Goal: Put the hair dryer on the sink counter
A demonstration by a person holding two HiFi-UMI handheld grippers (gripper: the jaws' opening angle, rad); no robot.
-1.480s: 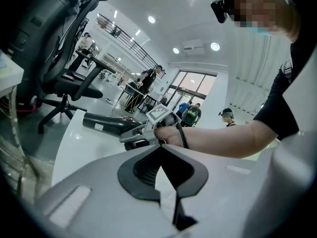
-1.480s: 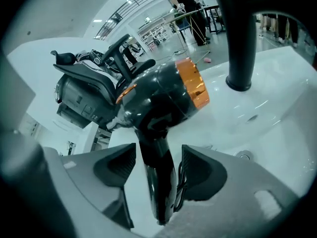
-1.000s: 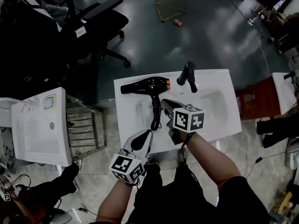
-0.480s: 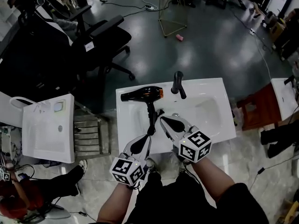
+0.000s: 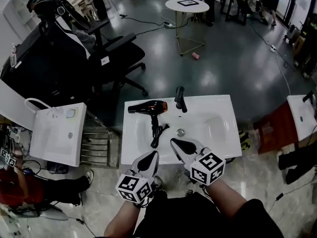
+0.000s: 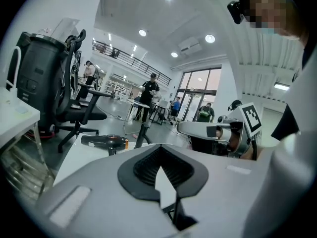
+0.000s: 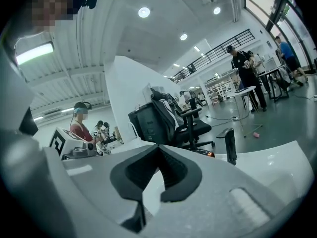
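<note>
1. The hair dryer (image 5: 148, 106) lies on its side at the back left of the white desk (image 5: 132, 144). Its nozzle points left, and it sits just beside the black faucet (image 5: 180, 99). To my eye the job looks done.
2. Its cord (image 5: 156, 132) is bunched in a loop in front of the handle, beside the basin (image 5: 208, 125). A snag on that loop would likely drag the dryer forward or into the bowl.
3. The dryer sits close to the desk's rear edge, so a sideways knock could tip it onto the floor.
4. The left hand-held gripper (image 5: 153, 154) and the right hand-held gripper (image 5: 174, 142) hover at the near edge. Both have their jaws pressed together with nothing in them. The left one is near the cord's end, apparently not touching it.
5. An office chair (image 5: 115, 52) stands behind the desk, with a second sink unit (image 5: 57, 133) and a metal rack (image 5: 96, 142) to the left. None of them blocks the desk.
</note>
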